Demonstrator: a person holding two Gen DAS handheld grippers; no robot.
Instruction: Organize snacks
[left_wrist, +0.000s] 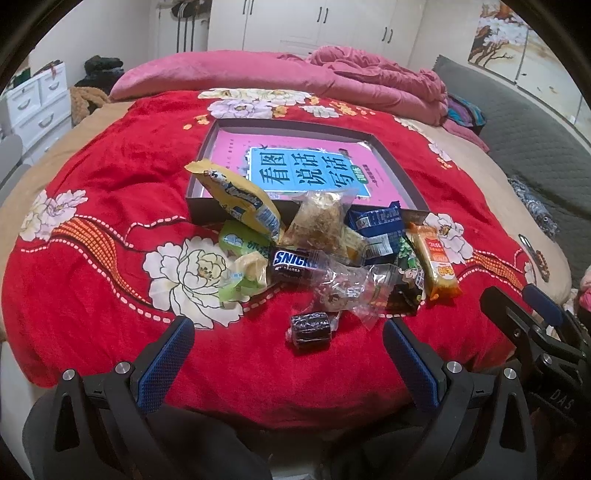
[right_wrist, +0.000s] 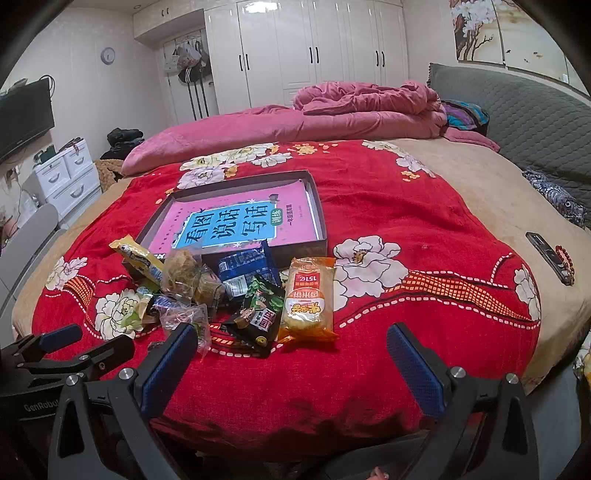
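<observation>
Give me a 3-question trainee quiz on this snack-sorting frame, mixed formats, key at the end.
1. True or false: the left claw is shut on the small dark roll.
2. Multiple choice: the orange packet lies at which end of the snack pile, seen from the right wrist camera? A) left end B) right end C) inside the box
3. Fill in: the flat box on the red blanket holds a pink ____ and no snacks yet.

Key
1. False. Both claws are open, the right claw too, and the roll lies loose on the blanket.
2. B
3. book
</observation>
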